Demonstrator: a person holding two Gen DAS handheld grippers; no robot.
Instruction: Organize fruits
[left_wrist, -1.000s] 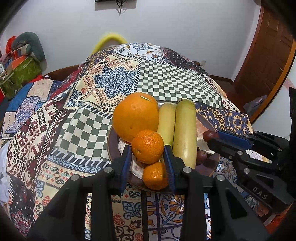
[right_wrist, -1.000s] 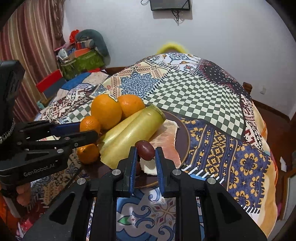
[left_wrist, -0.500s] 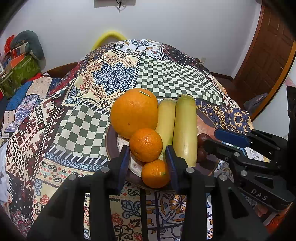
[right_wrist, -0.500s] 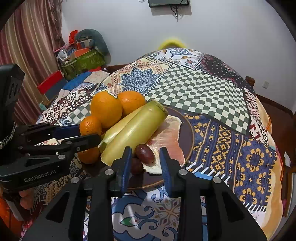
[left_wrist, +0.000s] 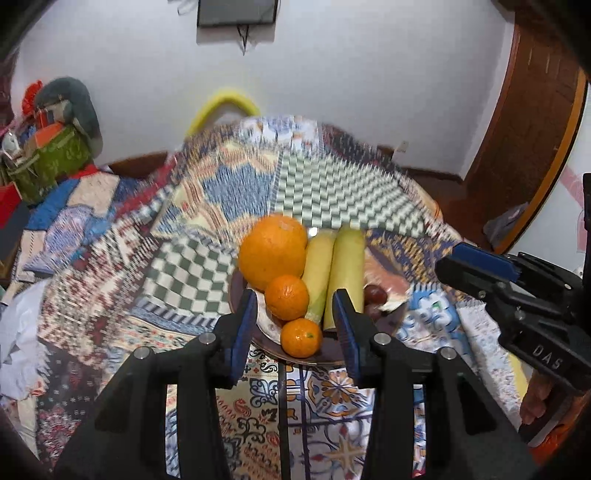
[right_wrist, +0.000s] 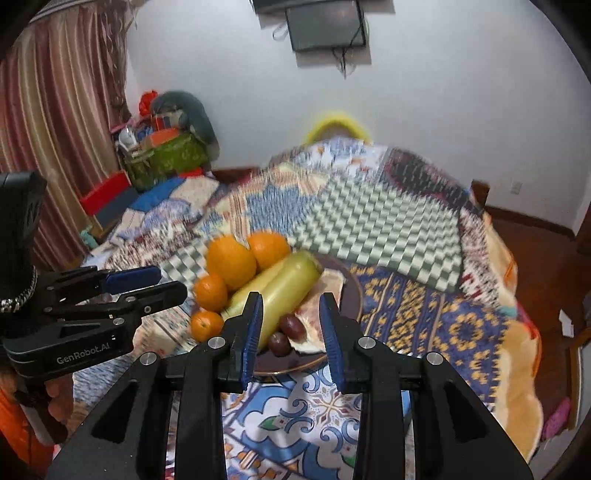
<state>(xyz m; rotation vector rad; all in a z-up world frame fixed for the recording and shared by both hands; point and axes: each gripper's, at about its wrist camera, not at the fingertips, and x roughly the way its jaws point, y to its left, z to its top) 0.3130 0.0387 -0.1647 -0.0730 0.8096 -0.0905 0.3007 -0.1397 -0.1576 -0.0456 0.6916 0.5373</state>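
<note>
A dark round plate (left_wrist: 314, 356) sits near the close edge of the table, on a patchwork cloth (left_wrist: 192, 266), and carries all the fruit. In the left wrist view a large orange (left_wrist: 272, 256) lies at the far left of the plate, with a small mandarin (left_wrist: 287, 297) just in front of it and a second mandarin (left_wrist: 300, 337) nearest the camera. Two long pale yellow-green fruits (left_wrist: 345, 273) lie side by side to the right of the oranges, their long axes running from near to far, near ends by the close rim. In the right wrist view the same pair slants from near left to far right. Two dark red dates (right_wrist: 291, 326) rest beside a pink slice (right_wrist: 314, 314) on the plate's right side. The left gripper (left_wrist: 293, 325) hangs above the near rim, jaws wide apart and holding nothing. The right gripper (right_wrist: 291, 326) is likewise spread wide and empty, framing the dates.
</note>
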